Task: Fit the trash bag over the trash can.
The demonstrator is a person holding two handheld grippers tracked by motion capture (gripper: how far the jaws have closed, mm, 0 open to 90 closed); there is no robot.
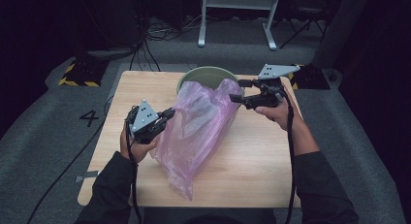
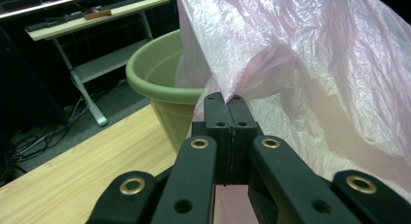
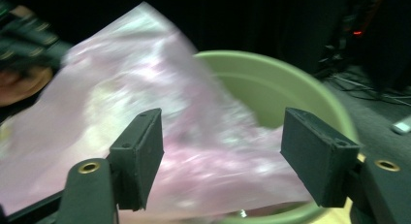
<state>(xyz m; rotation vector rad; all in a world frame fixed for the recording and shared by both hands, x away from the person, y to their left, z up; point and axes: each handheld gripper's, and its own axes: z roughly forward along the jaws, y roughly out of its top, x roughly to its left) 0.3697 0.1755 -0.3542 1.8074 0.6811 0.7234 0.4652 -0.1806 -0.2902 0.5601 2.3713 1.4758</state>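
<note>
A thin pink plastic bag [image 1: 198,127] lies stretched over the wooden table [image 1: 257,156], its upper end draped at the rim of a pale green tub [image 1: 203,73]. My left gripper [image 1: 167,113] is shut on the bag's left edge. In the left gripper view the two jaws meet on a fold of the bag [image 2: 310,64], with the tub [image 2: 160,73] behind. My right gripper [image 1: 237,95] is at the bag's upper right corner. Its jaws stand open in the right gripper view [image 3: 228,132], with the blurred bag [image 3: 145,112] and the tub [image 3: 291,83] beyond them and nothing pressed between the pads.
A white metal frame [image 1: 237,20] stands on the floor behind the table, with cables beside it. Yellow-and-black striped blocks [image 1: 77,76] sit at the table's far corners. A "4" [image 1: 89,118] is marked on the grey floor at left. The table's near right part is bare wood.
</note>
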